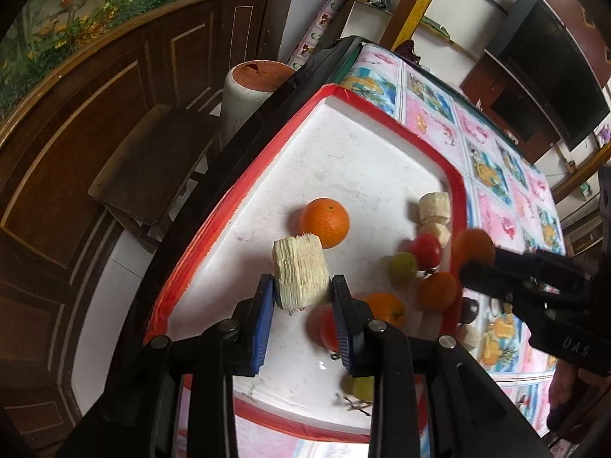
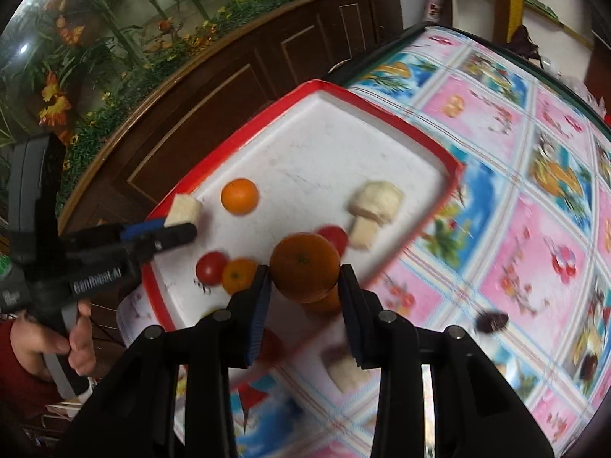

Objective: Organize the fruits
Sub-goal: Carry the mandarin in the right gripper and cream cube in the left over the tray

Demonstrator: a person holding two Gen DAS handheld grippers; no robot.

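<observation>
While both grippers hang over the white foam tray with its red taped rim (image 1: 456, 175) on the patterned desk (image 2: 534, 229), each has its fingers closed on a load. The left gripper (image 1: 301, 286) clamps a pale, ridged fibrous chunk (image 1: 299, 271) by its flat sides; it looks light, stiff and crumbly. The right gripper (image 2: 303, 274) pinches a round orange (image 2: 304, 267) across its middle: firm, smooth-skinned, likely to roll, so a centred hold suits it.

Tray (image 1: 366, 145) white matt foam, red taped rim; tablecloth (image 2: 534, 229) glossy printed plastic; cabinet (image 1: 95, 122) varnished wood.
</observation>
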